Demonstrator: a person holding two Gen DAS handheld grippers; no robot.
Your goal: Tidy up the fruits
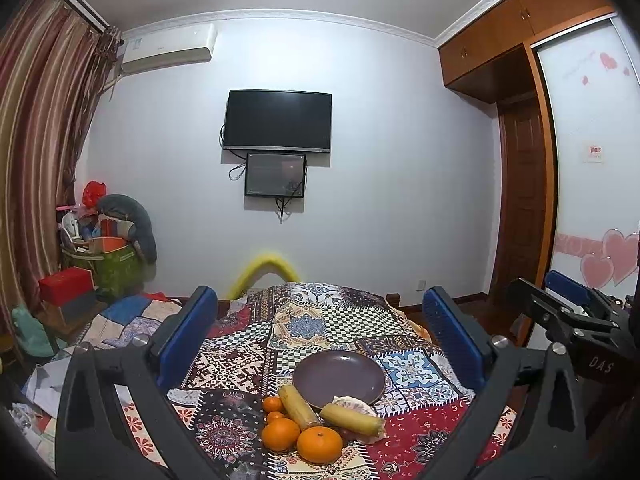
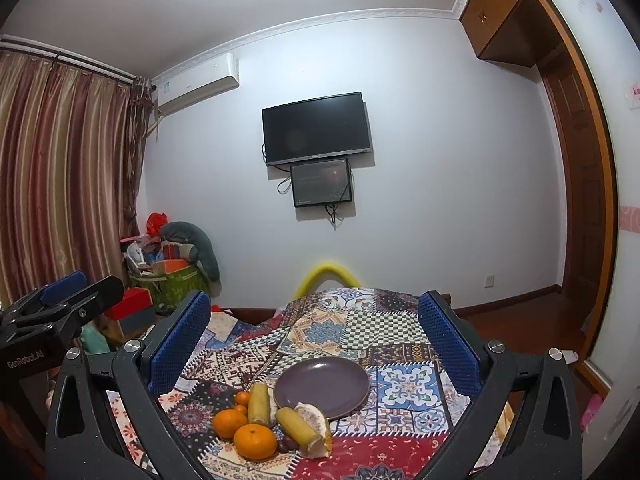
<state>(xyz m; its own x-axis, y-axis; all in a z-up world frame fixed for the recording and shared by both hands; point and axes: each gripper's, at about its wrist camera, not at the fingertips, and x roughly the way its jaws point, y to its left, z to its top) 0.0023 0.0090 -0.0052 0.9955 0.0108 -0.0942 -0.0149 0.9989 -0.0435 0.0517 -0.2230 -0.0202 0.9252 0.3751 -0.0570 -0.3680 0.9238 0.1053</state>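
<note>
An empty dark purple plate (image 1: 338, 376) (image 2: 322, 386) rests on the patchwork cloth. Just in front of it lie two yellow corn-like pieces (image 1: 298, 406) (image 1: 352, 419) (image 2: 259, 403) (image 2: 296, 428), a peeled pomelo segment (image 1: 352, 402) (image 2: 316, 416), two big oranges (image 1: 319, 444) (image 1: 281, 434) (image 2: 255, 442) (image 2: 229, 423) and small tangerines (image 1: 273, 404) (image 2: 242, 399). A dark reddish fruit (image 2: 285, 445) peeks out under the corn. My left gripper (image 1: 320, 344) hangs open above the pile. My right gripper (image 2: 314, 340) is likewise open, holding nothing.
The patchwork cloth (image 1: 404, 440) covers a bed or table that ends toward the far wall. A yellow foam arch (image 1: 264, 270) stands behind it. Boxes and a green bag (image 1: 116, 268) crowd the left corner by the curtain. A wardrobe and door (image 1: 524, 200) are on the right.
</note>
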